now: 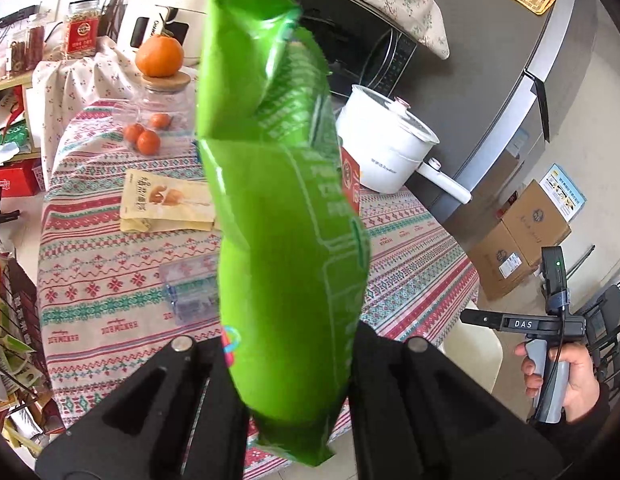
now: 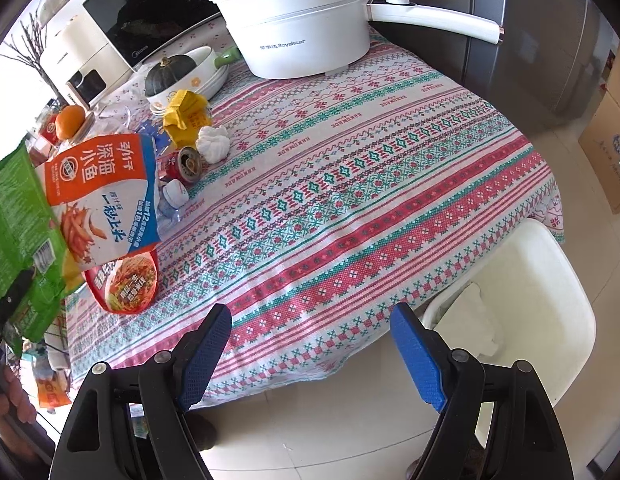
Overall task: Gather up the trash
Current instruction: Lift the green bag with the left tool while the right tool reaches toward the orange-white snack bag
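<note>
We see the green snack bag upright and crumpled, lifted off the table (white print on its side). Orange-and-blue fish snack packet, red wrapper, crushed can and yellow wrapper lie clustered there.

Bright daylight, overexposed left of the tabletop; green bag motion-blurred; heavy fisheye bending, black vignette corners.

We see a white pot, pumpkin, orange on jar lid, chair.
</note>
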`<control>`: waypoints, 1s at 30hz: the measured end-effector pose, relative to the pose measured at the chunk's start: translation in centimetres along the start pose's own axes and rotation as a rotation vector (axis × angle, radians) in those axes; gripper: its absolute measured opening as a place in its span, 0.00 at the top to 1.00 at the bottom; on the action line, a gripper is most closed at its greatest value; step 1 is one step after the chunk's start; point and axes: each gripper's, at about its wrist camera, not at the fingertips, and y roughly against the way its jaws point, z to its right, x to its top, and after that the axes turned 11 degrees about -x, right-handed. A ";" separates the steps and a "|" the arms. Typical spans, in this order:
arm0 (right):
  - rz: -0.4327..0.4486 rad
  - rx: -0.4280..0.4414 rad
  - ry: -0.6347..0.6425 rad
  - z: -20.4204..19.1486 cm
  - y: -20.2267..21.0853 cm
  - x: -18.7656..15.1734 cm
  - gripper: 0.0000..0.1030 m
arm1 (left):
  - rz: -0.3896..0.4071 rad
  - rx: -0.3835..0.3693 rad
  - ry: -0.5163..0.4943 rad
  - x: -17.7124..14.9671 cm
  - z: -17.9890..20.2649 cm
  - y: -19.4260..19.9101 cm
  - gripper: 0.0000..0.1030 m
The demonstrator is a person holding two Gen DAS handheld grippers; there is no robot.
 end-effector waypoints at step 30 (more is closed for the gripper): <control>-0.069 0.349 0.076 -19.4 -5.8 -1.0 0.25 | -0.010 0.220 0.079 -1.7 -7.5 4.4 0.92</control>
